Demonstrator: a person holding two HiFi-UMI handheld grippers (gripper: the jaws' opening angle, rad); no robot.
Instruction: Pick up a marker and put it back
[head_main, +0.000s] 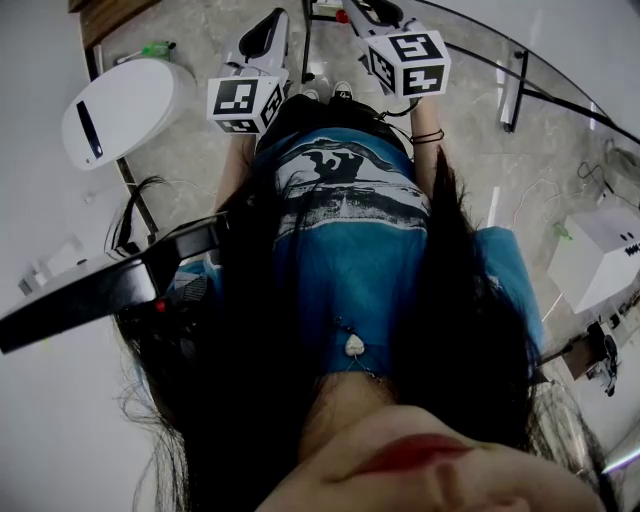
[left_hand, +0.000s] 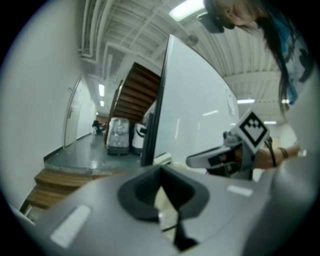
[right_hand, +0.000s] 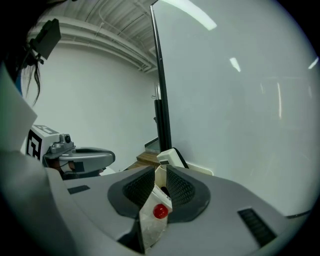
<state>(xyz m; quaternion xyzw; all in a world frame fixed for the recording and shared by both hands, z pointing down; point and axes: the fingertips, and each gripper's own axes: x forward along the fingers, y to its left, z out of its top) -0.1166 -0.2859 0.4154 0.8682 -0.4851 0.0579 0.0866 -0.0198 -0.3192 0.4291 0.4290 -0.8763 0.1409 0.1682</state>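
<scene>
A white marker (right_hand: 159, 205) with a red end sits between the pads of my right gripper (right_hand: 160, 172), which is shut on it. The gripper points at a whiteboard (right_hand: 240, 100) close ahead. A white eraser (right_hand: 170, 156) lies on the board's ledge just beyond the fingertips. In the head view both grippers hang low in front of the person, with the right gripper (head_main: 365, 12) showing a bit of red at its jaws. My left gripper (left_hand: 161, 175) is shut with nothing in it, its tips touching. It faces the board's edge (left_hand: 155, 115), beside the right gripper (left_hand: 215, 159).
The board's stand and legs (head_main: 510, 90) rest on the floor ahead. A white rounded unit (head_main: 125, 105) stands at the left and a white box (head_main: 600, 255) at the right, with cables around it. A wooden staircase (left_hand: 135, 90) rises behind the board.
</scene>
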